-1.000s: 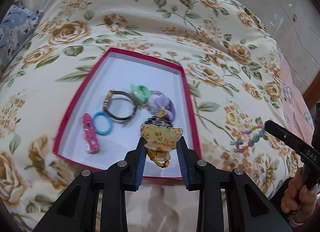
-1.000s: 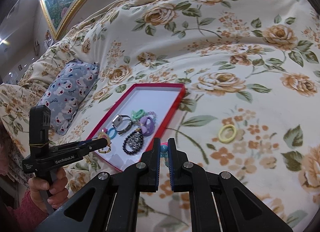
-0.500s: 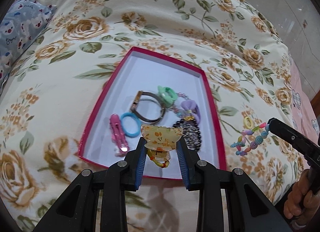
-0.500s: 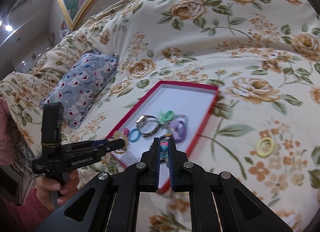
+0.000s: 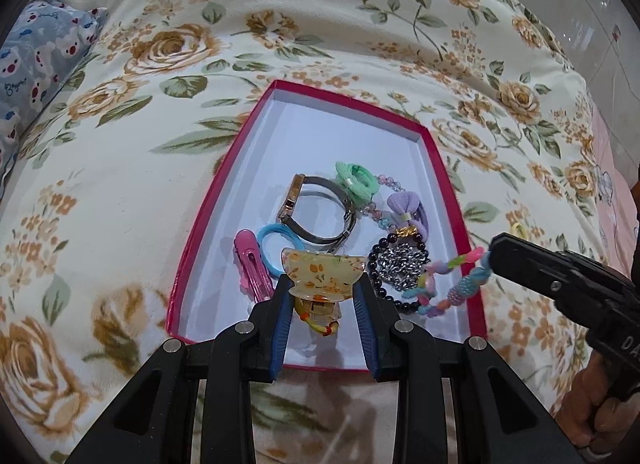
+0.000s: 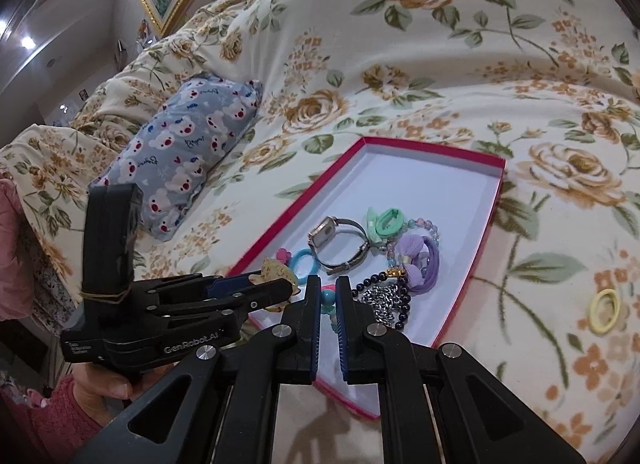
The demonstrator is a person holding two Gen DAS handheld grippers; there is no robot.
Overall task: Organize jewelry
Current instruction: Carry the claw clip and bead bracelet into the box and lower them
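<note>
Now the left gripper clamps a stiff, brittle-looking hair claw over the red box's near end; the right gripper pinches a limp, light beaded bracelet, best taken by its strand.

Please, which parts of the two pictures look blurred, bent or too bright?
Left wrist view: the fisheye bends the red-rimmed white box and darkens the corners; the flowered bedspread near the lens is blurred. Right wrist view: ceiling lights glare at upper left; the yellow hair ring looks soft.
</note>
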